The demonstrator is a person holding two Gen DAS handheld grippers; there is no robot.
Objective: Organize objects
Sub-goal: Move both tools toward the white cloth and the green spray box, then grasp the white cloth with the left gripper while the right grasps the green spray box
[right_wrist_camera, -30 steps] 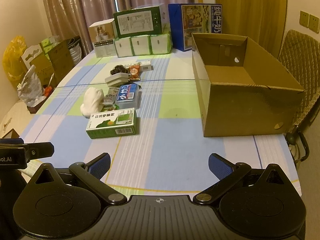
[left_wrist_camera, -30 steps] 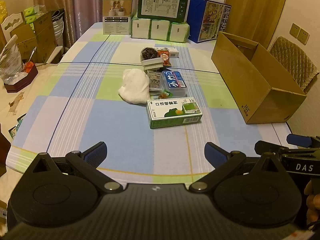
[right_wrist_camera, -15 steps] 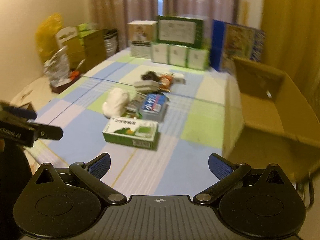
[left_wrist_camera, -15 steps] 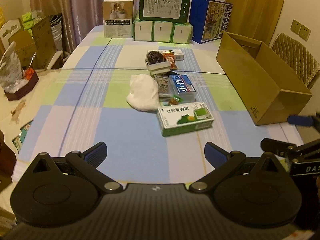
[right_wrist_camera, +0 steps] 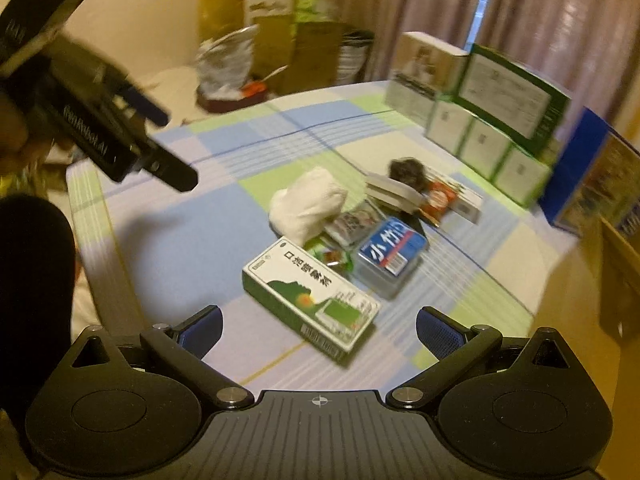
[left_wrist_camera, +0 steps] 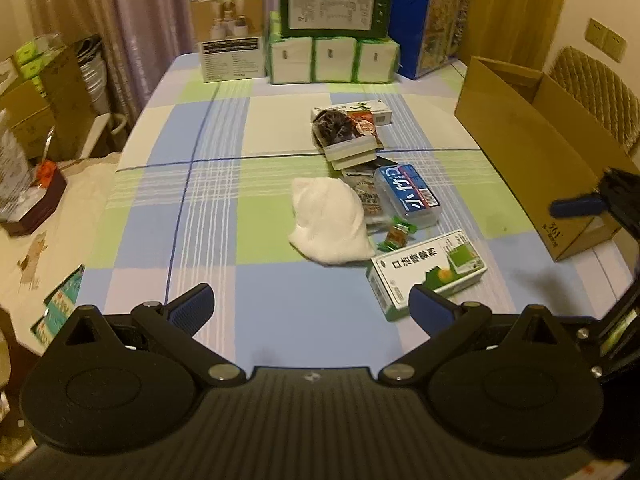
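Both tongs are held wide open above a checked tablecloth, nothing gripped between the blue pads. The left gripper is seen over the near edge of the table, w/ the clutter ahead of it and slightly to its right. Nearest its right fingertip lies a green-and-white medicine carton, flat on the cloth. Just beyond that carton are a small green-wrapped candy, a white cloth bundle and a clear plastic case w/ a blue label; farther out, a stack of small white boxes and a dark fluffy item are piled together. An open cardboard box stands well to the right of the left gripper, w/ a quilted chair back behind it. Large cartons are stacked at the far end of the table.

The right gripper is seen tilted and blurred, w/ the same medicine carton lying directly between its spread fingers and just ahead of them, not touched. The blue-label case and the cloth bundle sit beyond it. The left gripper is caught at upper left in the right wrist view, clear of the items.
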